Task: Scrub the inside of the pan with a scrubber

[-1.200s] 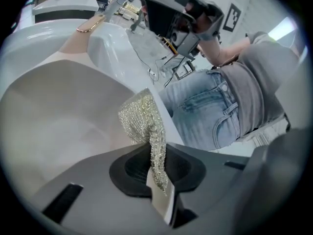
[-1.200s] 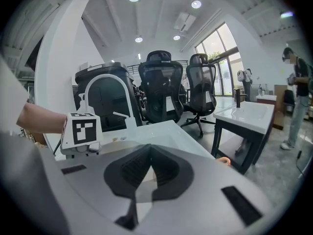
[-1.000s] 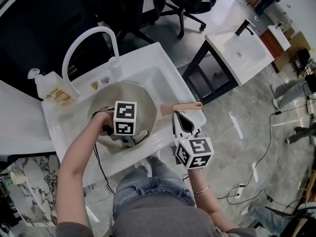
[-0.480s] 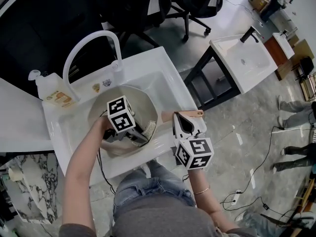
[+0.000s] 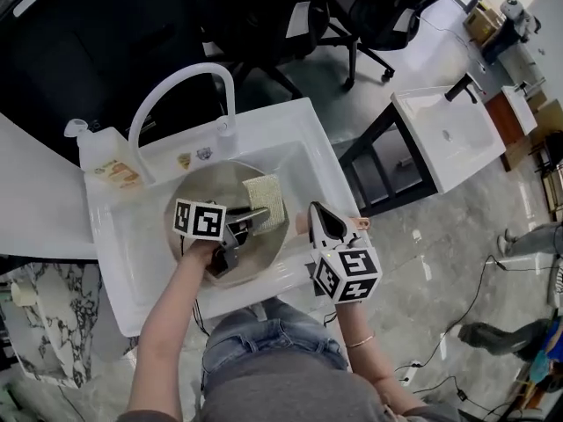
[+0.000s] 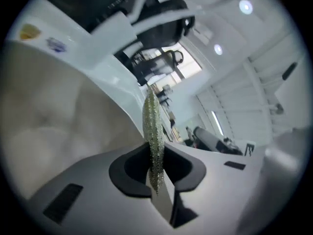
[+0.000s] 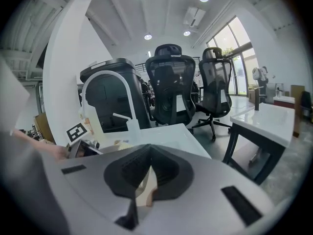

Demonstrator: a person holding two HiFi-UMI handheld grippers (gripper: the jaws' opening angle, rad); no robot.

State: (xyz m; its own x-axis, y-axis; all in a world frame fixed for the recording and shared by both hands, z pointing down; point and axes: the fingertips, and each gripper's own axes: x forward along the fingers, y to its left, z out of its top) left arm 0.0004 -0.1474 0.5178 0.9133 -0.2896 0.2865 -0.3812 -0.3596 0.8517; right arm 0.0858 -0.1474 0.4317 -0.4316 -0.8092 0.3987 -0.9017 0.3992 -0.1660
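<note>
two grippers at frame centre: left gripper clamped on scrubber, mid-scrub inside pan; right gripper pinches its handle. next, probably press and sweep the wall.

One pan, one scrubber, two claws — plus one faucet, one bottle, two sinks.

Your left gripper carries a white cube with black square markers, and your right gripper has its twin. Pale grey fingers, dark pads. You're wearing blue jeans, a grey top and a thin bracelet.
</note>
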